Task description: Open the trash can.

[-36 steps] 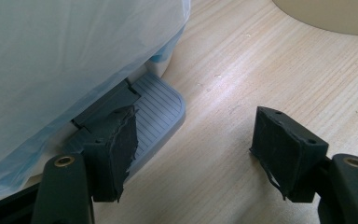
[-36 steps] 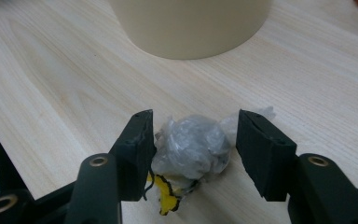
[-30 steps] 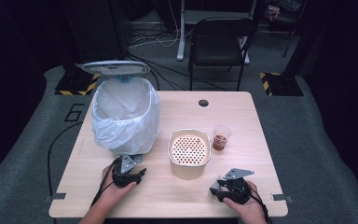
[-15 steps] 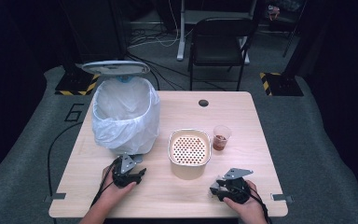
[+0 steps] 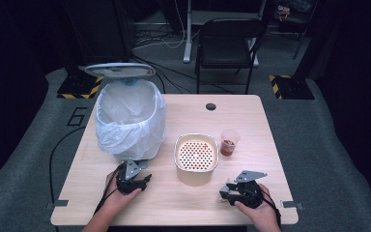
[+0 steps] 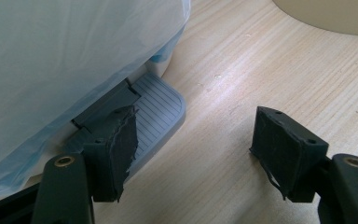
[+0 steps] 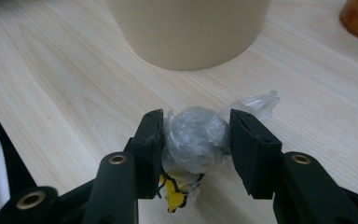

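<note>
A person's two hands rest low on a pale wooden desk (image 5: 251, 121), each holding a claw. The right claw (image 7: 196, 140), at about five o'clock in the high view, is clamped on a crumpled ball of clear plastic wrap (image 7: 196, 135) with a yellow-and-black scrap beneath it, held just above the desk. The left claw (image 6: 196, 144), at about seven o'clock, has its jaws wide apart over bare wood, one jaw just beside the grey foot pedal (image 6: 161, 109) of a white-bagged trash bin (image 5: 131, 118), whose lid stands raised at ten o'clock. A cream container with a perforated insert (image 5: 196, 153) sits at the centre, and a small plastic cup of brownish contents (image 5: 229, 142) is near it at two o'clock. Nothing has visibly shifted over the past second; both hands stay put. The wrapper appears bound for the bin, with the carry not yet begun.
</note>
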Tool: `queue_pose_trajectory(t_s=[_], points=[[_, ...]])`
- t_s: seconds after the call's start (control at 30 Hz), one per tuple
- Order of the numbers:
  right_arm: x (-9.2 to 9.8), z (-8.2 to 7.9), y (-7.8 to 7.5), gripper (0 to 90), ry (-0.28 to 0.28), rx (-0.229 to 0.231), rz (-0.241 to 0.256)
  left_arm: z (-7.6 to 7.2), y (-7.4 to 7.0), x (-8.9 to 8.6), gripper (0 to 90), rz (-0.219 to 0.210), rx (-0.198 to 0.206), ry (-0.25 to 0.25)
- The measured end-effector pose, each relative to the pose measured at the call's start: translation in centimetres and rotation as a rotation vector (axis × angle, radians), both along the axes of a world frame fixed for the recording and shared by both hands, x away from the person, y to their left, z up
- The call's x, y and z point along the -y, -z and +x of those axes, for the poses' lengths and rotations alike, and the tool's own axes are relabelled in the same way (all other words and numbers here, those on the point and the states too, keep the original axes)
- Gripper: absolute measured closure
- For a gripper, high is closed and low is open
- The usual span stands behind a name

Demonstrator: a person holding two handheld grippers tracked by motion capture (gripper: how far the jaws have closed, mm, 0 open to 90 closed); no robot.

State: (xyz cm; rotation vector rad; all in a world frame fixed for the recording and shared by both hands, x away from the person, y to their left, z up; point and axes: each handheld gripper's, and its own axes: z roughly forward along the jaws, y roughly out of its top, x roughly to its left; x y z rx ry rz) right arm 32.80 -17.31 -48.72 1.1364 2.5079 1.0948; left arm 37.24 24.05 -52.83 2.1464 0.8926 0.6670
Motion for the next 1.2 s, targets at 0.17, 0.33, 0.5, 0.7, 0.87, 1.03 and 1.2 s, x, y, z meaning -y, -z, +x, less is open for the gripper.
queue_pose_trajectory(t_s=[0.17,0.33,0.5,0.7,0.87,1.03,1.2], points=[[-0.1,0.0,-1.6,56.0,-0.011,0.012,0.005,0.0,0.0,0.0,30.9,-0.001,-0.001,0.0],[0.2,0.3,-4.4,55.9,-0.032,0.039,0.01,0.0,0.0,0.0,30.9,0.0,-0.001,0.0],[0.6,0.9,-7.0,56.0,-0.042,0.053,0.029,0.0,0.0,0.0,30.9,0.0,-0.001,0.002],[0.7,1.5,-9.6,56.0,-0.056,0.085,0.036,0.0,0.0,0.0,30.9,0.001,0.0,0.0],[0.5,1.9,-11.2,56.0,-0.072,0.1,0.049,0.0,0.0,0.0,30.9,-0.001,-0.001,-0.001],[-0.3,2.5,-13.2,56.0,-0.097,0.115,0.065,0.0,0.0,0.0,30.9,0.0,0.0,0.001],[-1.3,3.0,-14.5,56.0,-0.121,0.135,0.076,0.0,0.0,0.0,30.9,0.0,-0.001,0.002]])
